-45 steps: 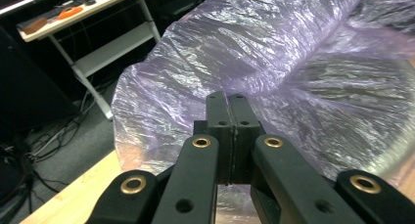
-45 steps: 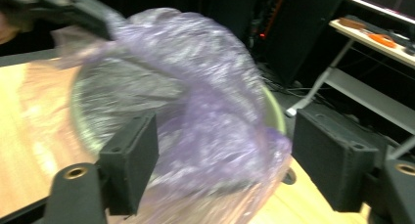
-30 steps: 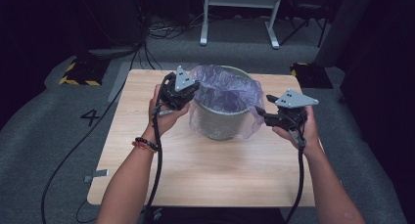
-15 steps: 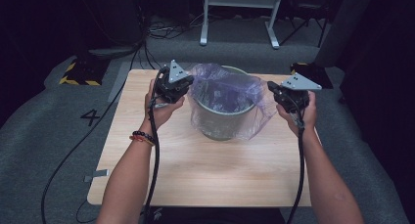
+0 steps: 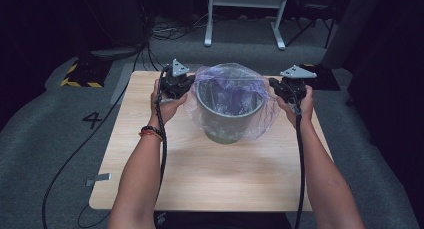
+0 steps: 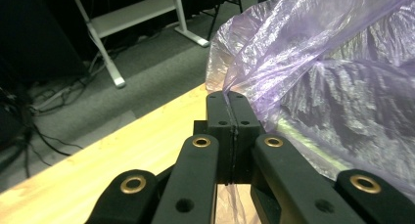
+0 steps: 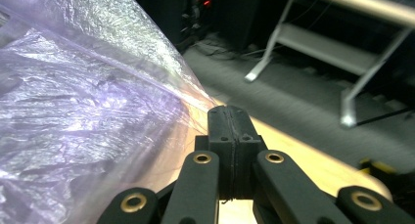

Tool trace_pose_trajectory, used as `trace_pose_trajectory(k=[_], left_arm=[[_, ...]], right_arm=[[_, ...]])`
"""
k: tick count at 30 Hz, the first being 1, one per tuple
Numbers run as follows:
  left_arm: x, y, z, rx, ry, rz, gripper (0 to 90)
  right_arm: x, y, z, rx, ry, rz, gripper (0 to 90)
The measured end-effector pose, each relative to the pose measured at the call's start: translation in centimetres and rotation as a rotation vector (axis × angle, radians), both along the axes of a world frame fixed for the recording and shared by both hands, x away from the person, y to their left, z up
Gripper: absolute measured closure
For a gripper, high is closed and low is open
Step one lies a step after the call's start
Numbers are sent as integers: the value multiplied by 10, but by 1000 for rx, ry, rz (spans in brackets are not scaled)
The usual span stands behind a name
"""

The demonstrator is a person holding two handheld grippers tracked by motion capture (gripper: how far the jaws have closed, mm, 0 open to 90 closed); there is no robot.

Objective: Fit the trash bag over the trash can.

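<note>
A grey bucket [image 5: 227,120] stands on the far half of the wooden table [image 5: 210,179]. A thin purple see-through bag [image 5: 231,75] is draped over its mouth and hangs down its sides. My left gripper [image 5: 191,82] is at the bucket's left rim, shut on the bag's edge. In the left gripper view the film [image 6: 313,72] runs out from between the closed jaws of the gripper [image 6: 227,95]. At the right rim my right gripper [image 5: 273,82] is likewise shut on the bag's edge, and the right gripper view shows the stretched film [image 7: 93,101] leading into the gripper [image 7: 228,111].
Grey carpet surrounds the table, with a painted number 4 [image 5: 92,120] at the left. A yellow-and-black striped block [image 5: 79,75] and cables lie at the back left. A white metal frame [image 5: 245,19] stands behind the table. A cable trails from each gripper along the forearms.
Both hands have moved away from me and slightly down, spreading the bag wide. The bag, bunched above the bucket before, now sits stretched over the rim.
</note>
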State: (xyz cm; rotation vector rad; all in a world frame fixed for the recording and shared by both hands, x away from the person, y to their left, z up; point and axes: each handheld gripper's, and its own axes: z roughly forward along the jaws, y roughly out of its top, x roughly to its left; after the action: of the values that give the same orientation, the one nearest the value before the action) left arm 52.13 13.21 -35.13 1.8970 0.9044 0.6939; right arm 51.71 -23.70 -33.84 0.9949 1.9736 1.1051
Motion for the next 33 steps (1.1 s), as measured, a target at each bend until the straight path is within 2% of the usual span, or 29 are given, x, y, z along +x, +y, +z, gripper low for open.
trace_pose_trajectory(k=[4, 7, 11, 13, 15, 18, 24, 27, 29, 31, 33], left_arm=[[3, 2, -7, -67, 13, -12, 892], [2, 1, -11, -76, 20, -23, 891], [3, 1, -15, -100, 27, -24, 893], [5, 0, -17, -96, 31, -10, 878], [7, -2, -19, -73, 39, 19, 803], [10, -4, -23, -78, 50, 25, 809], [12, -7, -33, -99, 70, 5, 874], [13, -6, -35, -116, 72, 14, 870], [12, -4, -33, -116, 53, 44, 809], [12, 1, -29, -160, 21, 96, 626], [11, 9, -27, -209, 11, 90, 562]], right_arm=[[8, -4, -9, 59, 54, 18, 900], [11, -3, -17, 54, 90, 36, 900], [14, -3, -26, 87, 124, 65, 900], [16, -3, -31, 115, 145, 79, 900], [18, -2, -36, 134, 169, 90, 900], [21, -4, -42, 157, 188, 87, 900], [25, -4, -50, 147, 204, 65, 900], [26, -4, -53, 142, 208, 55, 900], [27, -4, -53, 130, 202, 43, 900], [28, -6, -52, 113, 196, 16, 900], [30, -10, -52, 122, 196, -6, 900]])
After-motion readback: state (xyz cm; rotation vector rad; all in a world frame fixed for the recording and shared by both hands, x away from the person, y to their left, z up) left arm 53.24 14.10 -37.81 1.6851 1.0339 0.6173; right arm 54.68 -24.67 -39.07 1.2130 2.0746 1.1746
